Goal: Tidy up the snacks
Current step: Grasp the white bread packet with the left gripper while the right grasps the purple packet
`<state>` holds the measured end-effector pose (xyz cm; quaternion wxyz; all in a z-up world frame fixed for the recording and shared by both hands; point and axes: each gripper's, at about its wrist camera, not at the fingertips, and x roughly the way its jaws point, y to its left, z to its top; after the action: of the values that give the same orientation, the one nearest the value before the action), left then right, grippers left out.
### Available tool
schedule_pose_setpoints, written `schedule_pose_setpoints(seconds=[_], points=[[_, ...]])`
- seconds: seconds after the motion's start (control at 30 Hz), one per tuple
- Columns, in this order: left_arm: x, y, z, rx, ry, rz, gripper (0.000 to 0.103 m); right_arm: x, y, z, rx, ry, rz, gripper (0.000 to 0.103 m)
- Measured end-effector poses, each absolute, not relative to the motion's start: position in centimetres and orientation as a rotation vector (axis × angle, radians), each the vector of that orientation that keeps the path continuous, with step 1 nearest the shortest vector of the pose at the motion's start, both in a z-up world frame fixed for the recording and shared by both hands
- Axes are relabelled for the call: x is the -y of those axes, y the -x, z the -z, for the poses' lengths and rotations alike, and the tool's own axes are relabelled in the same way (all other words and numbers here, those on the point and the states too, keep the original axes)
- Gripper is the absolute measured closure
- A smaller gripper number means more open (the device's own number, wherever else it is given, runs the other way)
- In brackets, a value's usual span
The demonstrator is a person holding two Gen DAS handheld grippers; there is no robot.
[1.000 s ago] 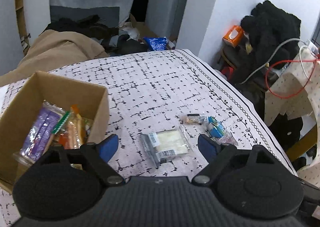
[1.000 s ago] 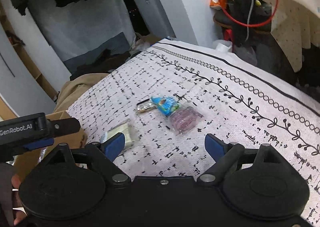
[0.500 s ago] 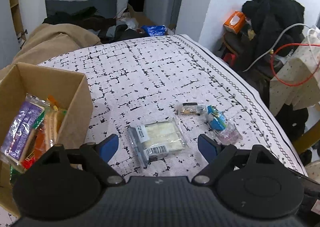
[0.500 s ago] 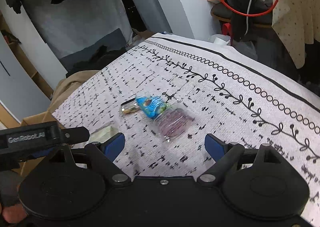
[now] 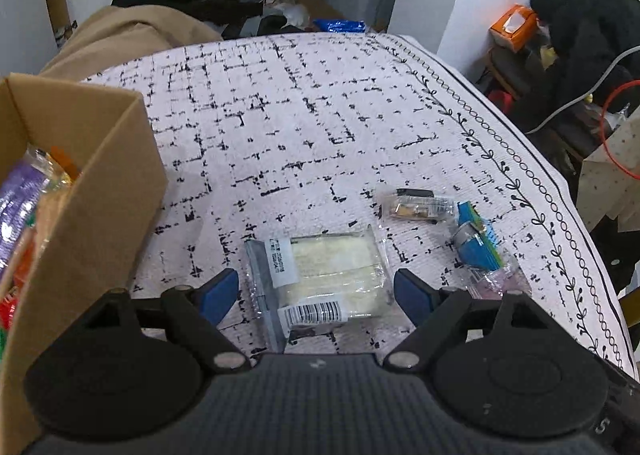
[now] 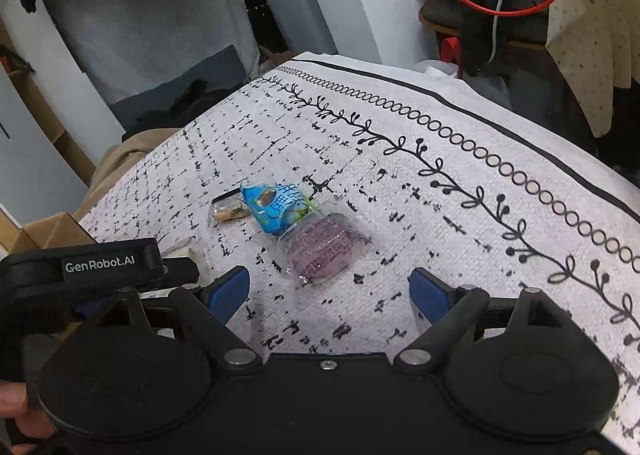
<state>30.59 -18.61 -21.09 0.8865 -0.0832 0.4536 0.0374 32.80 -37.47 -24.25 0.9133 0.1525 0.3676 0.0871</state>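
A clear packet of pale wafers [image 5: 328,277] lies flat on the patterned tablecloth [image 5: 304,127], its long axis running crosswise between the spread blue fingers of the left gripper [image 5: 316,295], barcode label at the near edge, print too small to read. The right gripper [image 6: 330,291], also spread wide, hovers near a purple packet [image 6: 324,249]. "GenRobot.AI" reads on the left tool's body.

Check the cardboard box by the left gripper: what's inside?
Cardboard box holds snack packs: a purple packet and orange and red wrappers. Its near wall hides the bottom and whatever lies deeper.
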Motion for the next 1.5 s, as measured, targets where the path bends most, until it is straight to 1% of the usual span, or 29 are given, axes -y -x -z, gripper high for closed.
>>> schedule_pose_setpoints(seconds=[0.3,0.37,0.57,0.6,0.63,0.83,0.87,0.93,0.97,1.0,1.03,1.1,1.3,1.5], points=[[18.5,-31.3,22.5,-0.960,0.207,-0.101,0.018,36.7,-33.5,24.5,-0.731,-0.249,-0.186,0.015],[18.5,-31.3,22.5,-0.950,0.202,-0.100,0.021,36.7,-33.6,24.4,-0.729,-0.244,-0.186,0.015],[18.7,-31.2,22.1,-0.920,0.198,-0.079,0.037,36.3,-34.1,24.4,-0.721,-0.223,-0.184,0.015],[18.6,-31.2,22.0,-0.917,0.198,-0.076,0.042,36.3,-34.1,24.5,-0.720,-0.222,-0.183,0.015],[18.7,-31.0,21.8,-0.913,0.194,-0.075,0.044,36.2,-34.2,24.5,-0.720,-0.217,-0.182,0.015],[18.1,-30.2,20.6,-0.900,0.184,-0.092,0.045,35.6,-35.2,24.5,-0.711,-0.197,-0.179,0.016],[18.0,-30.1,20.3,-0.900,0.185,-0.094,0.045,35.5,-35.3,24.5,-0.709,-0.190,-0.178,0.017],[18.0,-29.8,19.8,-0.892,0.175,-0.090,0.045,35.3,-35.3,24.5,-0.708,-0.174,-0.176,0.024],[18.0,-29.6,19.6,-0.888,0.168,-0.088,0.046,35.2,-35.3,24.4,-0.710,-0.162,-0.174,0.033],[18.0,-29.5,19.3,-0.885,0.165,-0.086,0.046,35.2,-35.2,24.4,-0.712,-0.155,-0.178,0.039],[17.9,-29.4,19.1,-0.882,0.163,-0.085,0.046,35.2,-35.2,24.3,-0.712,-0.162,-0.189,0.041],[17.8,-29.2,18.6,-0.875,0.161,-0.086,0.046,35.3,-35.1,24.2,-0.714,-0.179,-0.199,0.050],[17.6,-28.9,17.3,-0.861,0.156,-0.088,0.046,35.1,-34.4,22.4,-0.690,-0.183,-0.238,0.055],[16.9,-28.2,15.5,-0.843,0.175,-0.096,0.046,34.3,-33.3,20.2,-0.649,-0.190,-0.283,0.055]])
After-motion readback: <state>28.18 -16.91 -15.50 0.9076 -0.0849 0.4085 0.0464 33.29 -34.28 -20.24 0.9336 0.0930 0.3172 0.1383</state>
